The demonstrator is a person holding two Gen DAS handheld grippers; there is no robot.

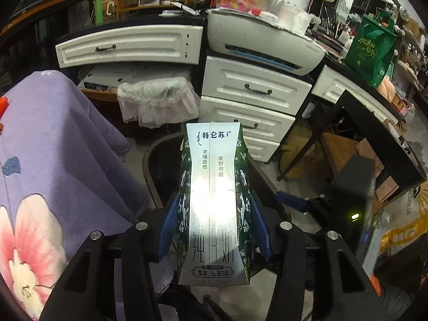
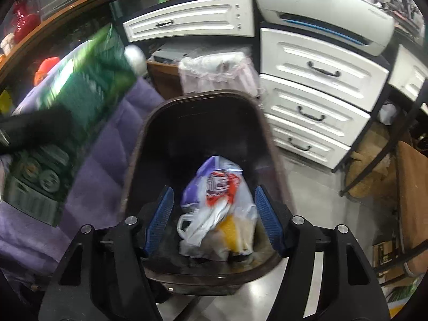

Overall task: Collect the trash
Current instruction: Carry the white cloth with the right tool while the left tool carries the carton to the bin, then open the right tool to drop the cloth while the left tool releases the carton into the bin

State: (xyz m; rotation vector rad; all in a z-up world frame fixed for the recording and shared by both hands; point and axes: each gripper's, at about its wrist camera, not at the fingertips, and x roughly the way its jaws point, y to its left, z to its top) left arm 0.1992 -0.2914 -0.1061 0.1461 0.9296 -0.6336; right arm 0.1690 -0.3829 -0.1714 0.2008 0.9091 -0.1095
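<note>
Clamping a green-and-silver milk carton [image 1: 214, 203] between its blue pads, the left gripper [image 1: 214, 230] holds it upright. The right gripper [image 2: 214, 216] hangs wide apart over a dark bin [image 2: 149, 123], a crumpled plastic bag [image 2: 216, 206] lying below between its fingers.

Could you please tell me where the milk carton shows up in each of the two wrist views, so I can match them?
Left wrist view: the milk carton stands centre, clamped between the left gripper pads.
Right wrist view: the same carton is a blurred green shape at the left edge, beside the dark bin.
Shared landmark: the white drawers.
</note>
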